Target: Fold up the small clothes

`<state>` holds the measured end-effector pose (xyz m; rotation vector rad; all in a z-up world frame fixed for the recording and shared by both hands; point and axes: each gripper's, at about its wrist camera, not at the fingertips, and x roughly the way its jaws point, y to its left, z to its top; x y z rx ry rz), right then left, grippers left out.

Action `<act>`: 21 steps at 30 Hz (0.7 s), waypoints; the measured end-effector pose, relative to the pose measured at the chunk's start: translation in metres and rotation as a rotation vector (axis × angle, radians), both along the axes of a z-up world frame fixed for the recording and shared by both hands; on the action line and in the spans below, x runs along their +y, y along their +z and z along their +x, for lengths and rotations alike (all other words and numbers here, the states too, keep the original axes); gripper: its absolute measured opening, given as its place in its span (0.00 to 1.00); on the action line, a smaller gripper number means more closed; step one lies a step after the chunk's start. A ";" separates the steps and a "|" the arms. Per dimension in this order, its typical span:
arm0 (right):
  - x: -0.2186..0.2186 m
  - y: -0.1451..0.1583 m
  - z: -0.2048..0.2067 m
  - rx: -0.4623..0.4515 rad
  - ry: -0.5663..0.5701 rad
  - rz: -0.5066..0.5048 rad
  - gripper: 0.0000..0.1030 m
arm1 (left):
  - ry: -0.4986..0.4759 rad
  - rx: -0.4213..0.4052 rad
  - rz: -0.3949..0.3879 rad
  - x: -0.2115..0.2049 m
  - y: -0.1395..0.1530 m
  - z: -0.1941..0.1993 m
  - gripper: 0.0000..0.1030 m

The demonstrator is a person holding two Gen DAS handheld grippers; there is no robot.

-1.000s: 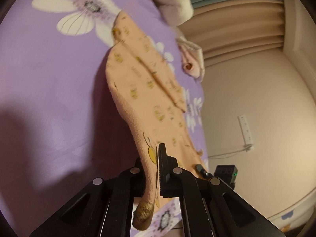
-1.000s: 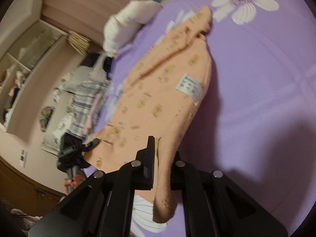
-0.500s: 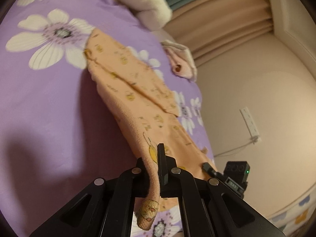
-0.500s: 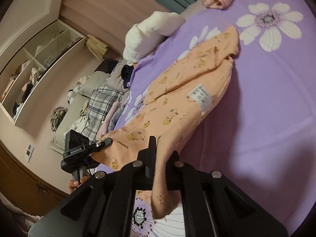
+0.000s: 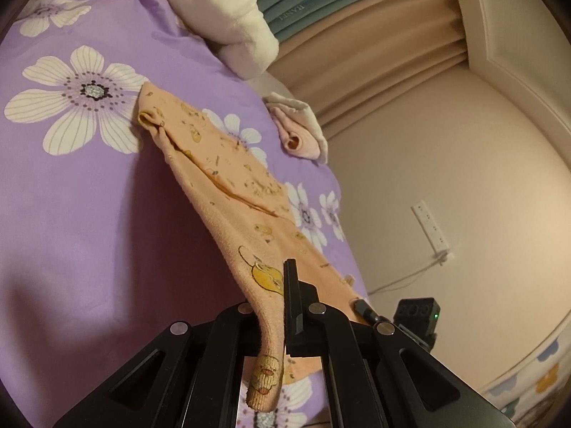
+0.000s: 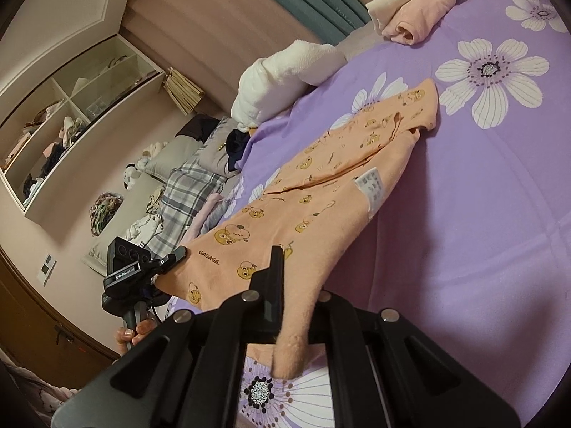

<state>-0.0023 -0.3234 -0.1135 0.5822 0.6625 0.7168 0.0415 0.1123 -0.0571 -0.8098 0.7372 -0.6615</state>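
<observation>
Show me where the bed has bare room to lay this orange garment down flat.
Free: the purple sheet beside the orange garment, running from the big white flower print toward the camera. Crowded: the head end, with the white blanket, pink folded cloth and plaid clothes pile.

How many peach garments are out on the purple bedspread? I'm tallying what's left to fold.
2. The peach printed garment hangs lifted between the left gripper and right gripper. A peach-and-cream bundle lies near the headboard. Others may be hidden.
</observation>
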 end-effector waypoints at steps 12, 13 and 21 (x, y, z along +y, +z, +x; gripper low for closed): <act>-0.008 0.015 -0.008 -0.041 0.002 0.013 0.03 | -0.022 -0.026 0.002 0.002 0.018 -0.011 0.00; -0.008 0.017 -0.009 -0.043 0.002 0.012 0.03 | -0.023 -0.028 0.004 0.001 0.018 -0.012 0.00; -0.012 0.030 -0.022 -0.067 0.009 -0.008 0.03 | -0.030 -0.052 0.000 0.004 0.030 -0.028 0.00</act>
